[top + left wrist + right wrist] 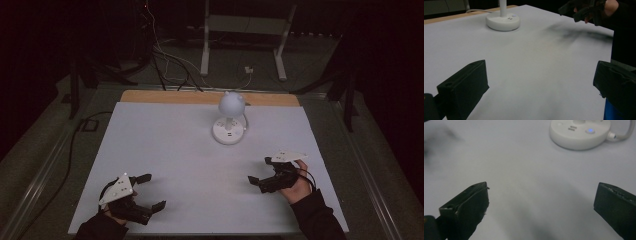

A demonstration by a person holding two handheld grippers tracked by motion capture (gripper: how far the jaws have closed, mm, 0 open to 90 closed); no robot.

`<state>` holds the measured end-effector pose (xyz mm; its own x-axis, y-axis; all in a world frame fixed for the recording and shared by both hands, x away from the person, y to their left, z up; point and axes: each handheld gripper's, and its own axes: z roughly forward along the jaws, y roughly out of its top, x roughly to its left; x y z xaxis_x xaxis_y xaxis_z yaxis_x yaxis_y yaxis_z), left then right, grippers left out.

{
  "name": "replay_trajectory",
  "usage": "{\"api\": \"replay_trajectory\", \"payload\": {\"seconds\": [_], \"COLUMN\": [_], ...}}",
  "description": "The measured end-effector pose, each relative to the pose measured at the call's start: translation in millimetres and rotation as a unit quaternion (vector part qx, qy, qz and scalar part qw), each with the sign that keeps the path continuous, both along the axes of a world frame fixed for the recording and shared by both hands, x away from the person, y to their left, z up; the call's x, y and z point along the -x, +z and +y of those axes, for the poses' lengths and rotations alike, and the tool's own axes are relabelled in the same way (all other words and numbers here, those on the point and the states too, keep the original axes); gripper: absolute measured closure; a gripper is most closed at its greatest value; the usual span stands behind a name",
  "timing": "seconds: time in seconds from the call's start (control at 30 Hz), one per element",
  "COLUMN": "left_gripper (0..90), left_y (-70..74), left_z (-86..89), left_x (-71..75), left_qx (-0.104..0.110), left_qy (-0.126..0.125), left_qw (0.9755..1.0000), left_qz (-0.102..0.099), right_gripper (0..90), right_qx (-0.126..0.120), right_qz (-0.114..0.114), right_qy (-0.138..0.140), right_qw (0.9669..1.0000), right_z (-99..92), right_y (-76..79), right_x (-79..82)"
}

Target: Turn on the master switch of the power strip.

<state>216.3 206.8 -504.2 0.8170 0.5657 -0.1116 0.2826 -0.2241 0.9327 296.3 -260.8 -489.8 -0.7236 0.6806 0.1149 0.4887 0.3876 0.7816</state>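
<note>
We hold both grippers wide open and empty over the white tabletop [165, 145]. The lamp [229, 120] stands upright toward twelve o'clock; our right gripper [267, 172] is nearer to it than our left gripper [147, 191].

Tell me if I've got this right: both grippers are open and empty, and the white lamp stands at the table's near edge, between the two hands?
Not quite. The white lamp stands toward the table's far edge, as the high view shows. The left gripper and right gripper are indeed open and empty.
</note>
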Motion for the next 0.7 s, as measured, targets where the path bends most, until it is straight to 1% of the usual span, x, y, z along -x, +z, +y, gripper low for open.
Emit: {"api": "replay_trajectory", "payload": {"seconds": [0.1, 0.2, 0.33, 0.43, 0.5, 0.63, 0.7], "left_gripper": [0.2, 0.1, 0.1, 0.2, 0.2, 0.1, 0.2], "left_y": [0.1, 0.2, 0.2, 0.3, 0.2, 0.2, 0.4], "left_z": [-0.1, -0.1, -0.3, -0.5, -0.3, -0.3, -0.3], "left_x": [0.1, 0.2, 0.3, 0.6, 0.5, 0.4, 0.7], "left_qx": [0.000, 0.000, 0.000, -0.001, -0.001, -0.001, 0.000], "left_qy": [0.000, 0.000, -0.001, -0.001, 0.000, 0.000, 0.000], "left_qw": [1.0000, 1.0000, 1.0000, 1.0000, 1.0000, 1.0000, 1.0000], "left_qz": [0.000, 0.000, 0.000, 0.000, -0.001, -0.001, -0.001], "right_gripper": [0.0, 0.0, 0.0, 0.0, 0.0, 0.0, 0.0], "right_qx": [0.007, 0.009, 0.017, 0.024, 0.025, 0.038, 0.042], "right_qz": [-0.003, 0.002, 0.006, 0.005, 0.001, -0.004, 0.000], "right_qy": [-0.002, -0.007, -0.009, -0.010, -0.011, -0.017, -0.019], "right_qw": [1.0000, 0.9999, 0.9998, 0.9996, 0.9996, 0.9991, 0.9990], "right_z": [-4.7, -10.4, -17.7, -22.9, -25.5, -31.9, -35.9], "right_y": [-4.9, -9.3, -17.0, -21.2, -22.7, -25.8, -27.6], "right_x": [8.4, 16.5, 25.7, 30.8, 34.1, 38.6, 40.7]}}
